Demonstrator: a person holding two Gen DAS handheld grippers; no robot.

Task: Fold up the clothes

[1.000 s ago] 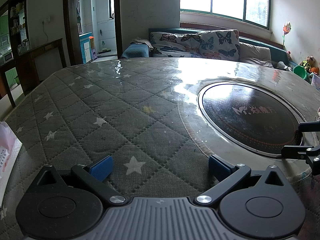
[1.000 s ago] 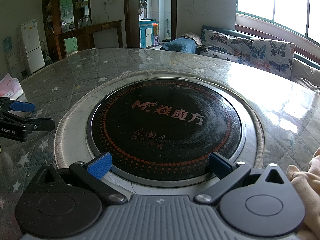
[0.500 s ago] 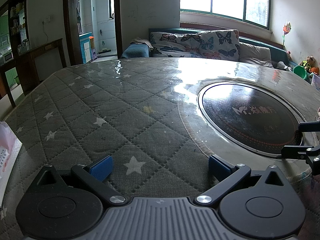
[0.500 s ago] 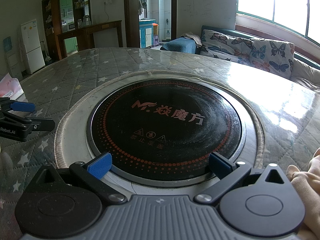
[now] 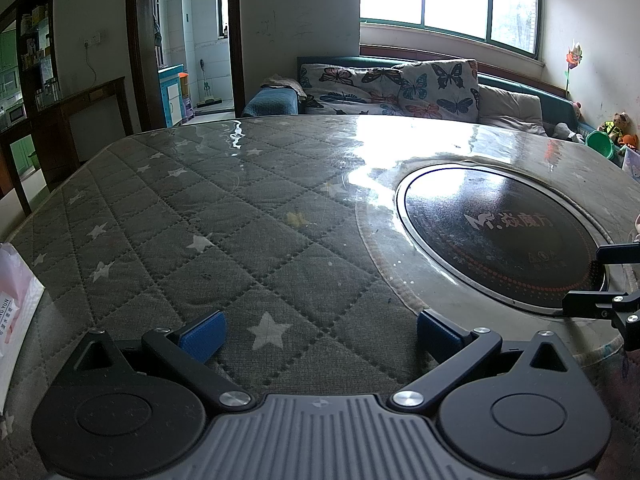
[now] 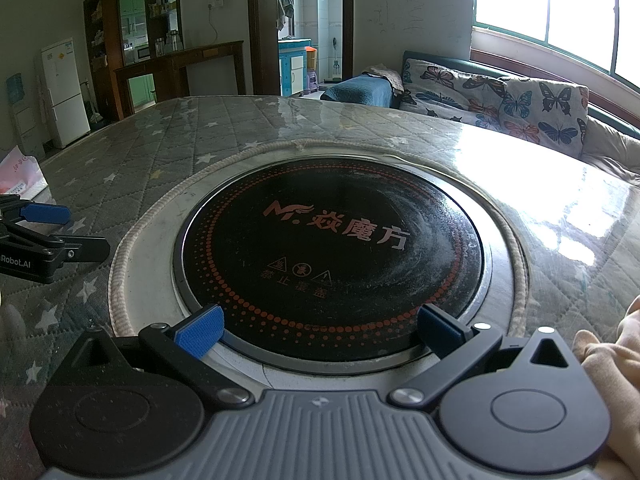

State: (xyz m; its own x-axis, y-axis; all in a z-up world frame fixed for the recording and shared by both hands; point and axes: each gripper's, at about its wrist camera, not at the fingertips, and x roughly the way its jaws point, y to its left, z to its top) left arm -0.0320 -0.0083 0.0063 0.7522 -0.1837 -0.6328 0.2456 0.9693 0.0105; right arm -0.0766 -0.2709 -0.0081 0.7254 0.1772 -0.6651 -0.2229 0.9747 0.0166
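A: Left gripper (image 5: 318, 330): jaws spread wide, empty, over the quilted counter (image 5: 224, 216); nothing lies between them. Pink bag (image 5: 16, 304) far left.

B: Right gripper (image 6: 320, 330): jaws apart, empty, over the black cooktop disc (image 6: 332, 252). Pale cloth (image 6: 612, 356), probably the garment, sits right of its right jaw.

A: Risks: blind sideways reach; cloth dragging across the glossy disc.

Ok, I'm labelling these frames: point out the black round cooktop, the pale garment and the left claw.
black round cooktop (image 6: 332, 256), right wrist view, glass centre.
pale garment (image 6: 612, 364), right wrist view, bunched edge at right.
left claw (image 5: 320, 330), left wrist view, midway between fingertips.
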